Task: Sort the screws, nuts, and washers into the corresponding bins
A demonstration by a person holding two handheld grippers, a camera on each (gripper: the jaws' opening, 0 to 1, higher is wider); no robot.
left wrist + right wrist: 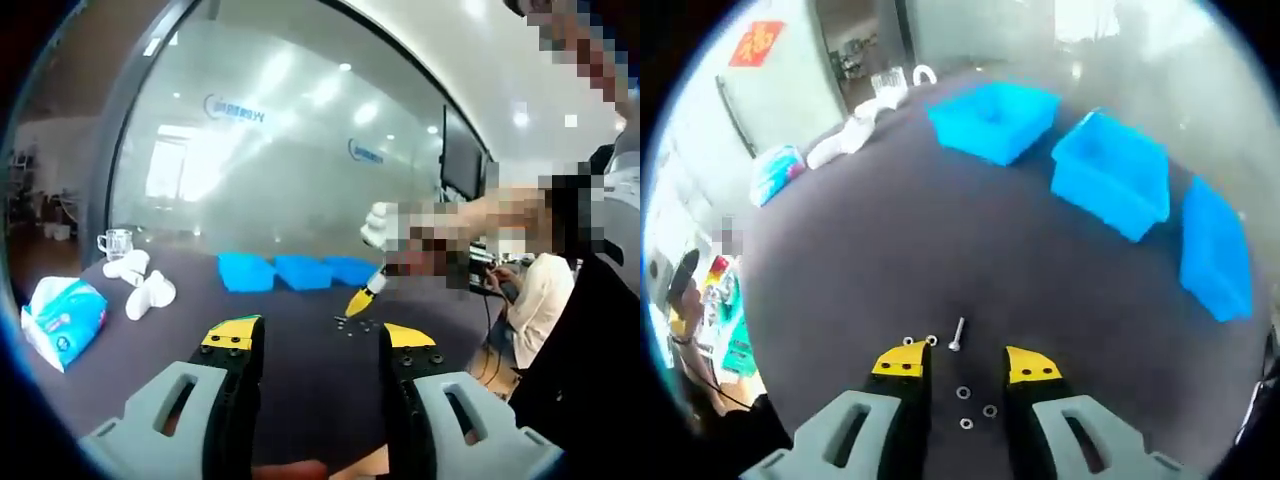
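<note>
1. Hovering back from the dark worktop, the left tool gapes, holding nothing.
2. Right tool, jaws apart and empty, straddles washers near the screw; picking appears next, blue bins well beyond.

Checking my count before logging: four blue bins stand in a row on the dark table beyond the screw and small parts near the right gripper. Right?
Not quite: the right gripper view shows three blue bins, not four. They do stand in a row on the dark table, beyond the screw and small parts near the right gripper.

Frosted glass wall (ceiling lights reflected) — dark table.
</note>
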